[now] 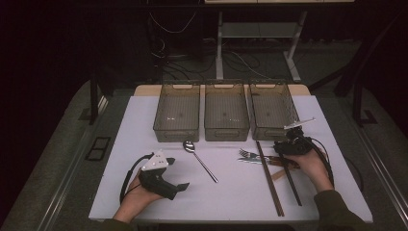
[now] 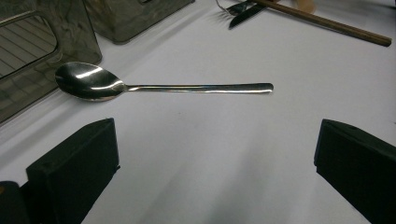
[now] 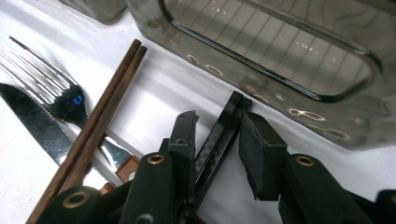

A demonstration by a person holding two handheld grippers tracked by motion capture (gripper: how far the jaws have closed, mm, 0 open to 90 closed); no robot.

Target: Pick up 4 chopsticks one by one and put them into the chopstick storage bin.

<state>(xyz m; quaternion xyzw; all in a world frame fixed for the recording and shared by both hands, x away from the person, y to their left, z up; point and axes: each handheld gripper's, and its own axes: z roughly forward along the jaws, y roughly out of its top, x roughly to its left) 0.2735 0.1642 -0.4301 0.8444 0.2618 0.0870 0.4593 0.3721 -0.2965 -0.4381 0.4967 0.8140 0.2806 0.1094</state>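
My right gripper [image 1: 286, 153] [image 3: 219, 123] stands low over the table just in front of the right-hand bin [image 1: 272, 111] [image 3: 280, 56]. A pair of black chopsticks [image 1: 292, 185] [image 3: 224, 135] lies between its jaws; a gap shows at the left jaw, so the pads do not clamp the chopsticks. Left of them lie brown chopsticks [image 1: 269, 178] [image 3: 102, 112], a fork [image 1: 248, 153] [image 3: 42, 70] and a knife [image 1: 250, 160] [image 3: 32, 121]. My left gripper [image 1: 177, 173] [image 2: 215, 158] rests wide open at the front left, with nothing between its jaws. A steel spoon [image 1: 199, 161] [image 2: 163, 87] lies ahead of it.
Three smoky transparent bins stand in a row at the back of the white table [image 1: 231, 192]: left [image 1: 177, 113] [image 2: 28, 56], middle [image 1: 226, 113] and right. Dark floor with cables and desk legs lies beyond the table.
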